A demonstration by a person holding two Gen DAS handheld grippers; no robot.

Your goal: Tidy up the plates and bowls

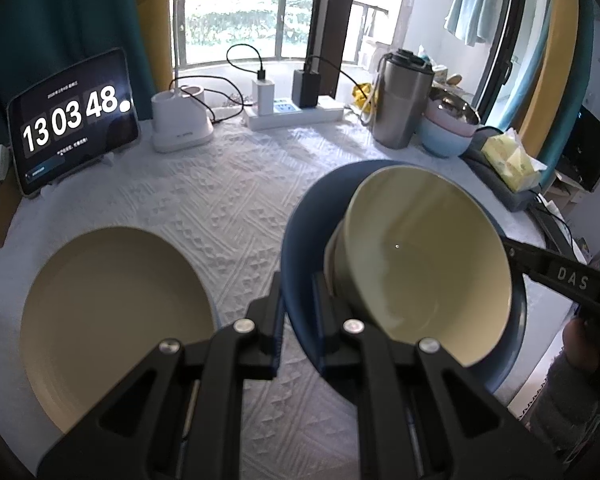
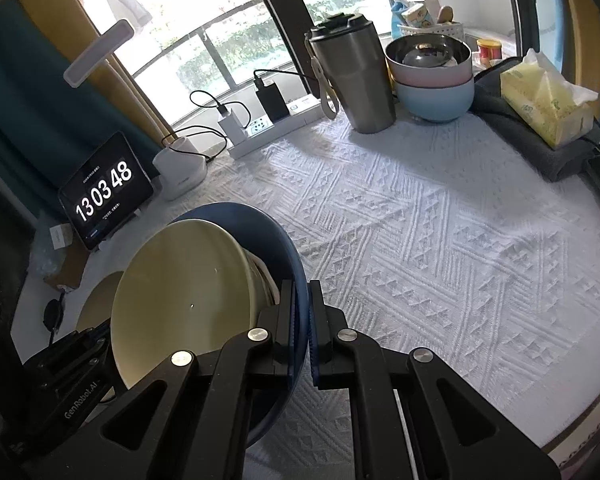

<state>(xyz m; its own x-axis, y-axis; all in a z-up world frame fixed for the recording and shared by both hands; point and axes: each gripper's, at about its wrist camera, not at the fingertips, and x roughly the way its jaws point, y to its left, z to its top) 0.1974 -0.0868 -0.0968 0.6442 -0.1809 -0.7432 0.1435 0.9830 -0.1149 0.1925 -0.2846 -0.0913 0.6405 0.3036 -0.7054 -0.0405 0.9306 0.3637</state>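
A blue plate (image 1: 300,240) is tilted up above the white-clothed table, with a cream bowl (image 1: 428,248) resting inside it. My left gripper (image 1: 298,286) is shut on the plate's near rim. One of the right gripper's fingers (image 1: 560,276) reaches the plate's far side. In the right wrist view my right gripper (image 2: 300,294) is shut on the blue plate (image 2: 268,232) at its rim, and the cream bowl (image 2: 180,300) leans to the left of it. A cream plate (image 1: 116,320) lies flat on the cloth to the left.
Along the back stand a tablet clock (image 1: 72,120), a white lamp base (image 1: 182,124), a power strip (image 1: 292,114), a steel tumbler (image 1: 404,100) and stacked pastel bowls (image 1: 448,128). A tissue pack (image 1: 512,160) sits at the right edge. Sunglasses (image 2: 54,312) lie by the table's left edge.
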